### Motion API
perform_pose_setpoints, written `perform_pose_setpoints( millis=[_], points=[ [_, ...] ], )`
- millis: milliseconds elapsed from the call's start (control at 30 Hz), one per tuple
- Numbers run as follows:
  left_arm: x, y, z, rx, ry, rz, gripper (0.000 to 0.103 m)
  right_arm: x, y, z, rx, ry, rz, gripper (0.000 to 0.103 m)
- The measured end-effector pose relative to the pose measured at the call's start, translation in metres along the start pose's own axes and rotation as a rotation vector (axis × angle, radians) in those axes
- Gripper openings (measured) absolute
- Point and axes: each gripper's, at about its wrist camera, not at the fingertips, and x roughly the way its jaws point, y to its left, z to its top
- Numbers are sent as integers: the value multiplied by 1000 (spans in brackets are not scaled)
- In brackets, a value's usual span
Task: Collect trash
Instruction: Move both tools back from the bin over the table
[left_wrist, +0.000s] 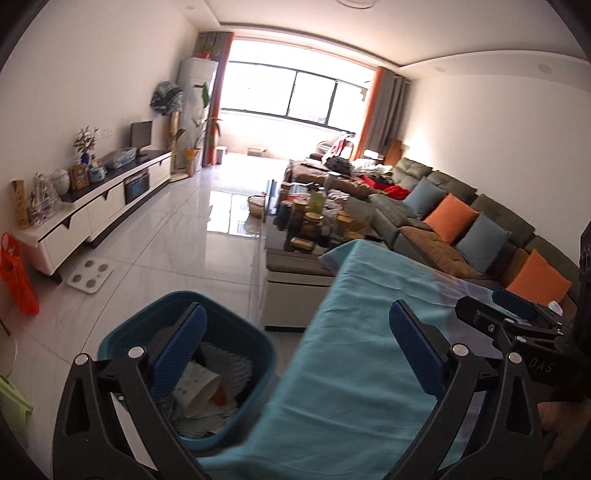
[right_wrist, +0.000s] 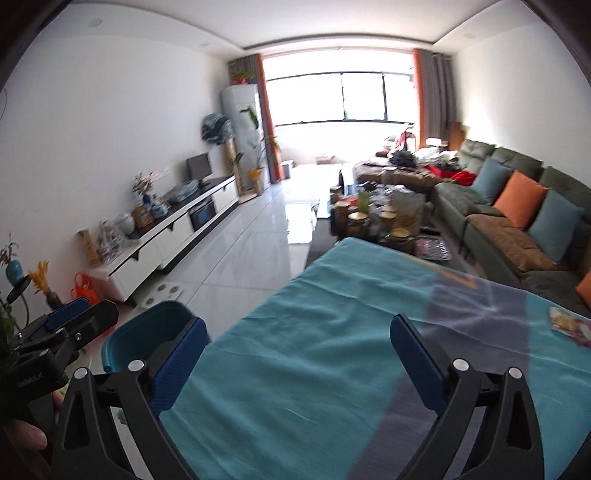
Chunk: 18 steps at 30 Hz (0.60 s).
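A teal bin (left_wrist: 236, 332) stands on the floor to the left of the table with the teal cloth (left_wrist: 351, 387). Inside it lie a paper cup (left_wrist: 199, 387), crumpled white paper and a small orange scrap. My left gripper (left_wrist: 295, 343) hangs open and empty, its left finger over the bin and its right finger over the cloth. Part of my right gripper (left_wrist: 495, 306) shows at the right edge. In the right wrist view my right gripper (right_wrist: 295, 350) is open and empty above the cloth (right_wrist: 332, 288). A colourful wrapper (right_wrist: 570, 326) lies on the table at the far right, and the bin (right_wrist: 155, 328) sits at the lower left.
A cluttered coffee table (left_wrist: 314, 221) stands beyond the cloth-covered table, with a green sofa (left_wrist: 461, 206) and its cushions to the right. A white TV cabinet (left_wrist: 110, 199) runs along the left wall. On the floor lie a bathroom scale (left_wrist: 89, 276) and an orange bag (left_wrist: 16, 273).
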Motion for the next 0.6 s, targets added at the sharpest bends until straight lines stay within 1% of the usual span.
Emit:
perform_pose_setpoints(
  millis=[200,367,467,567,600],
  points=[
    [-21,-73,-7,112,-54,-100,98,-53,-50,-19,55,-72,-117,96],
    [-31,-126,-18,185,-65,-180,98,-93,-80,-38,92,-127,-214,96],
    [-41,-150,-27,218,-81,-216,98,-116,-93,-51,108,-160,-280,96],
    [-48,-169,-35,252,-101,-241,98,-137,-96,-63,116,-202,-330,96],
    [-49,-168,-37,255,-105,-249,98,-144,-97,-67,116,-212,-353,96]
  ],
)
